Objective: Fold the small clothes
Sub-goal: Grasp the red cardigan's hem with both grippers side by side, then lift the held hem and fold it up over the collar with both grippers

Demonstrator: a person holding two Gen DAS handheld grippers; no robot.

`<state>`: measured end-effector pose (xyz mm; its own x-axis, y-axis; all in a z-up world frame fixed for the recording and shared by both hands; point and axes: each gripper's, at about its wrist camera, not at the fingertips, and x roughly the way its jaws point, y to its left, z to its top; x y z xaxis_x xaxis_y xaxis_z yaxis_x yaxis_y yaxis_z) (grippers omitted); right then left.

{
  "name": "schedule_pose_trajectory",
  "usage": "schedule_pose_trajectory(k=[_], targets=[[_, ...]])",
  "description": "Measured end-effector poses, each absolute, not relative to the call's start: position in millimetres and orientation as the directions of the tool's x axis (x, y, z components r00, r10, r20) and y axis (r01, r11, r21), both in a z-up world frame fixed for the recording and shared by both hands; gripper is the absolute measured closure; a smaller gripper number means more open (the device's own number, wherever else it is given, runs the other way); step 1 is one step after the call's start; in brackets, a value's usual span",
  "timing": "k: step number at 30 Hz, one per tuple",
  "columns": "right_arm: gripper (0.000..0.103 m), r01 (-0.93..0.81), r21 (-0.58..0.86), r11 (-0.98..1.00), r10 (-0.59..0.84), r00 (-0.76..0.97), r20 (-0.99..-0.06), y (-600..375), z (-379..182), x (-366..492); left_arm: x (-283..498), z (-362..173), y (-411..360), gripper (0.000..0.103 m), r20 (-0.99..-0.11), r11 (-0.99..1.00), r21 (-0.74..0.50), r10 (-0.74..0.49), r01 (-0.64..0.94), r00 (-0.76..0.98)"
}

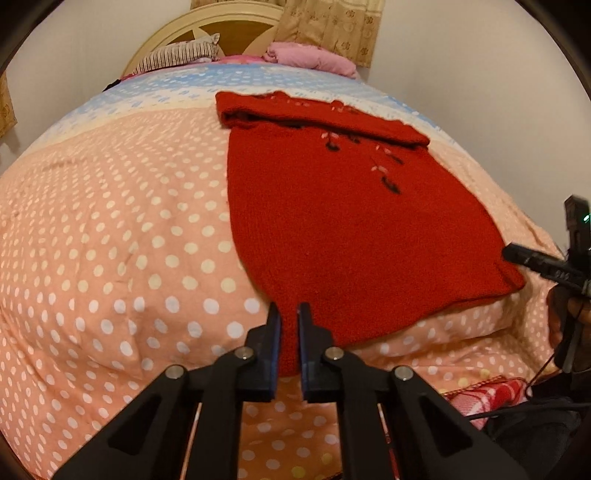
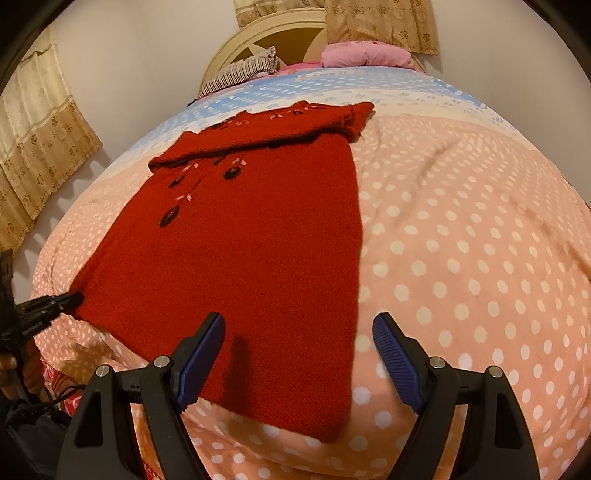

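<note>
A red knitted sweater [image 1: 351, 229] [image 2: 251, 258] with black and pink embroidery lies flat on the bed, its sleeves folded across the top. In the left wrist view my left gripper [image 1: 289, 314] is shut on the sweater's near hem corner, with red fabric pinched between the pads. That same gripper [image 2: 72, 300] shows at the left of the right wrist view, at the sweater's corner. My right gripper [image 2: 299, 325] is open just above the near hem by the other corner, its blue pads wide apart and holding nothing. One of its fingers [image 1: 524, 258] reaches the sweater's edge in the left wrist view.
The bed cover [image 1: 110, 240] [image 2: 461, 240] is peach with white dots, turning blue near the headboard [image 1: 229, 33]. A striped pillow [image 1: 177, 55] and a pink bundle [image 1: 310, 55] lie at the head. A red chequered cloth [image 1: 491, 395] and a person's hand [image 1: 561, 314] are at the near edge.
</note>
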<state>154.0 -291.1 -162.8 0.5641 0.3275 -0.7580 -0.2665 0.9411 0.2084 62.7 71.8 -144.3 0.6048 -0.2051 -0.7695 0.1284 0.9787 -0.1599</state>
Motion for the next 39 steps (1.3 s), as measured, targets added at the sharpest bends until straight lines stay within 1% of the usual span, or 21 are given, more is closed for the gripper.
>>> schedule_pose_trajectory(k=[3,4,6,7,8,10,13,16,19,22,24,26,28,29,31,32,34,36,37,38,39], targets=[[0.020,-0.275,0.202,0.940,0.328,0.556,-0.764,-293,-167,149,56,-132,79,0.095,-0.744,0.973,-0.188,-0.232,0.137,0.626],[0.024,-0.280,0.197,0.940,0.325,0.555,-0.766,-292,-167,148,54,-128,81,0.095,-0.737,0.971,-0.195,-0.239,0.140,0.632],[0.048,-0.284,0.190,0.940,0.321,0.548,-0.772,-292,-167,146,51,-123,84,0.095,-0.724,0.966,-0.214,-0.257,0.147,0.640],[0.081,-0.290,0.180,0.940,0.317,0.543,-0.778,-292,-167,145,49,-122,85,0.095,-0.720,0.964,-0.218,-0.262,0.150,0.643],[0.096,-0.297,0.183,0.937,0.321,0.529,-0.786,-293,-167,145,49,-121,84,0.095,-0.719,0.964,-0.219,-0.265,0.152,0.642],[0.096,-0.315,0.217,0.924,0.356,0.501,-0.789,-298,-164,141,47,-120,82,0.095,-0.718,0.962,-0.221,-0.272,0.161,0.641],[0.097,-0.339,0.206,0.918,0.364,0.512,-0.778,-304,-154,130,42,-115,79,0.095,-0.714,0.961,-0.212,-0.276,0.178,0.643],[0.097,-0.334,0.212,0.918,0.369,0.532,-0.762,-313,-145,123,46,-121,76,0.095,-0.725,0.971,-0.161,-0.237,0.176,0.646],[0.097,-0.307,0.204,0.930,0.344,0.521,-0.781,-318,-156,128,54,-140,84,0.095,-0.763,0.973,-0.182,-0.232,0.144,0.603],[0.096,-0.304,0.234,0.924,0.363,0.495,-0.790,-320,-167,129,56,-145,87,0.095,-0.767,0.972,-0.191,-0.236,0.139,0.597],[0.095,-0.274,0.298,0.914,0.400,0.492,-0.774,-326,-171,131,56,-144,86,0.095,-0.761,0.970,-0.198,-0.243,0.141,0.601],[0.089,-0.248,0.356,0.901,0.433,0.478,-0.764,-331,-176,133,56,-146,84,0.095,-0.763,0.971,-0.193,-0.240,0.143,0.600],[0.083,-0.267,0.334,0.904,0.425,0.483,-0.765,-327,-175,129,57,-147,85,0.088,-0.767,0.971,-0.203,-0.238,0.127,0.596],[0.075,-0.283,0.318,0.905,0.421,0.485,-0.767,-323,-174,127,59,-149,86,0.088,-0.771,0.971,-0.208,-0.237,0.118,0.591],[0.065,-0.313,0.292,0.904,0.417,0.489,-0.766,-316,-173,122,60,-151,88,0.087,-0.776,0.970,-0.215,-0.240,0.113,0.584],[0.064,-0.324,0.273,0.906,0.408,0.492,-0.769,-312,-173,120,60,-152,87,0.087,-0.778,0.971,-0.211,-0.235,0.110,0.582],[0.064,-0.332,0.233,0.914,0.381,0.503,-0.776,-307,-173,118,60,-154,83,0.087,-0.776,0.971,-0.207,-0.239,0.122,0.583],[0.067,-0.329,0.227,0.916,0.375,0.508,-0.776,-307,-173,118,59,-155,80,0.092,-0.776,0.974,-0.182,-0.226,0.134,0.588],[0.084,-0.325,0.212,0.922,0.360,0.512,-0.780,-308,-173,118,59,-154,79,0.094,-0.775,0.973,-0.184,-0.231,0.141,0.589],[0.095,-0.317,0.196,0.928,0.342,0.516,-0.786,-310,-173,119,58,-152,80,0.094,-0.773,0.972,-0.184,-0.234,0.144,0.590],[0.095,-0.314,0.221,0.923,0.360,0.506,-0.784,-315,-172,120,58,-150,81,0.094,-0.768,0.972,-0.183,-0.233,0.144,0.596]])
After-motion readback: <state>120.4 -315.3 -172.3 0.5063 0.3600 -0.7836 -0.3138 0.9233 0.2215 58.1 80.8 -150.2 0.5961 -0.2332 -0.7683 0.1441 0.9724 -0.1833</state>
